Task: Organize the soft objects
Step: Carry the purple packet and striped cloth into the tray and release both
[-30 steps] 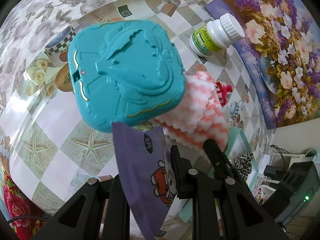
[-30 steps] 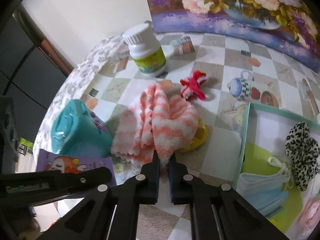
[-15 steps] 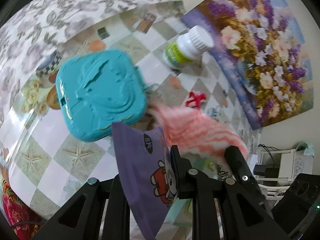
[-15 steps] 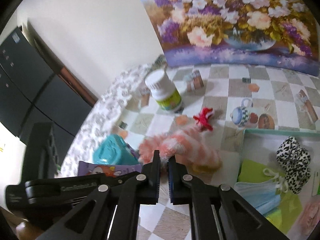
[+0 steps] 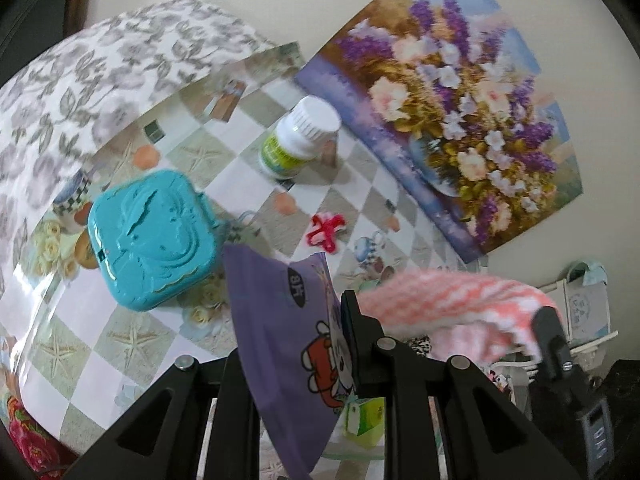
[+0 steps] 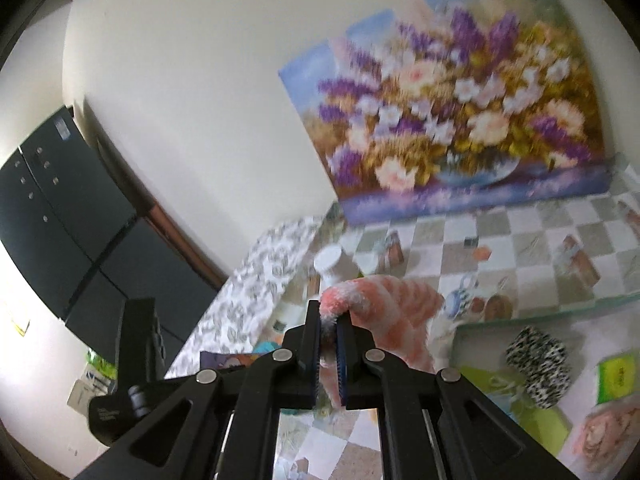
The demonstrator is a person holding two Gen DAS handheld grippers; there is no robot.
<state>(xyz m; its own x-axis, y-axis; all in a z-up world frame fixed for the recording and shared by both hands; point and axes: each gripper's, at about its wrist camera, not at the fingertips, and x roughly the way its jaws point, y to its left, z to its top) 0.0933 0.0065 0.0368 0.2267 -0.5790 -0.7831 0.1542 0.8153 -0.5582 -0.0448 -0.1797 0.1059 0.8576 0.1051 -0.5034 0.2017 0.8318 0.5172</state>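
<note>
My right gripper (image 6: 329,322) is shut on a pink-and-white striped fluffy cloth (image 6: 392,312) and holds it in the air above the table; the cloth (image 5: 452,304) also shows at the right of the left wrist view. My left gripper (image 5: 294,320) is shut on a purple cartoon-printed packet (image 5: 288,340), held above the table. A green-rimmed box (image 6: 540,304) at the lower right holds a leopard-print soft item (image 6: 538,364), a pale mask and a pink item. A red hair tie (image 5: 325,232) lies on the table.
A teal plastic case (image 5: 150,236) lies on the checked tablecloth (image 5: 120,336) at the left. A white pill bottle (image 5: 298,142) stands at the back near a flower painting (image 5: 452,116) leaning on the wall. A dark cabinet (image 6: 60,216) stands left of the table.
My right gripper has lifted the striped cloth off the table and carried it up and to the right. My left gripper has risen with the purple packet, away from the teal case.
</note>
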